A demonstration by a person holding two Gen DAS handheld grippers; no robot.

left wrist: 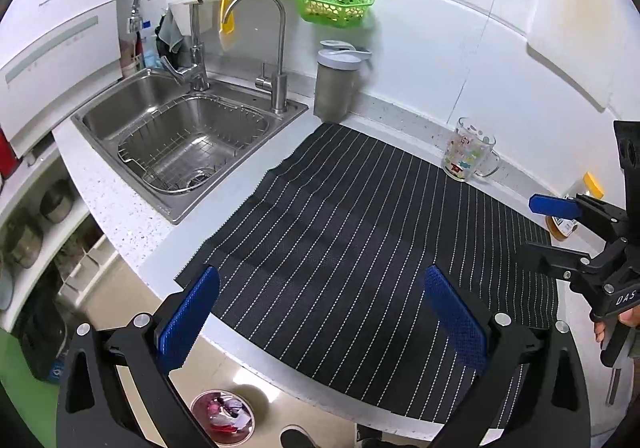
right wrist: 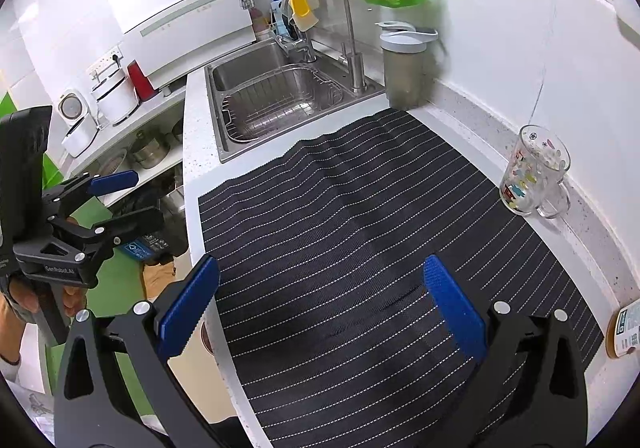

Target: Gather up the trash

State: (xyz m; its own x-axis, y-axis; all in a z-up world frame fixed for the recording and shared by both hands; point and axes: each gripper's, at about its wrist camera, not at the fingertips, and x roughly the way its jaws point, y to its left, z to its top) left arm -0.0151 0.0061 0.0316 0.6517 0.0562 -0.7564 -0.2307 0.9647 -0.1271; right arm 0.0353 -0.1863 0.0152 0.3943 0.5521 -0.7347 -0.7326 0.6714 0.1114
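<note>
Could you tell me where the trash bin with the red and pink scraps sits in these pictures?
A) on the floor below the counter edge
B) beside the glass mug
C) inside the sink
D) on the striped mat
A: the left wrist view shows the trash bin on the floor, below the counter edge.

Your left gripper (left wrist: 320, 324) fills the lower frame, blue pads spread wide with nothing between them, above a black striped mat (left wrist: 360, 240) at centre. At lower centre, on the floor: a trash bin (left wrist: 222, 417) with pink and white scraps. Upper left: a steel sink (left wrist: 180, 136) with a wire basket. Upper centre: a green basket (left wrist: 334, 4) on the wall and a grey lidded jug (left wrist: 336, 86). Right of centre: a printed glass mug (left wrist: 468, 150). Right edge: your right gripper (left wrist: 560, 232), parted.
</note>
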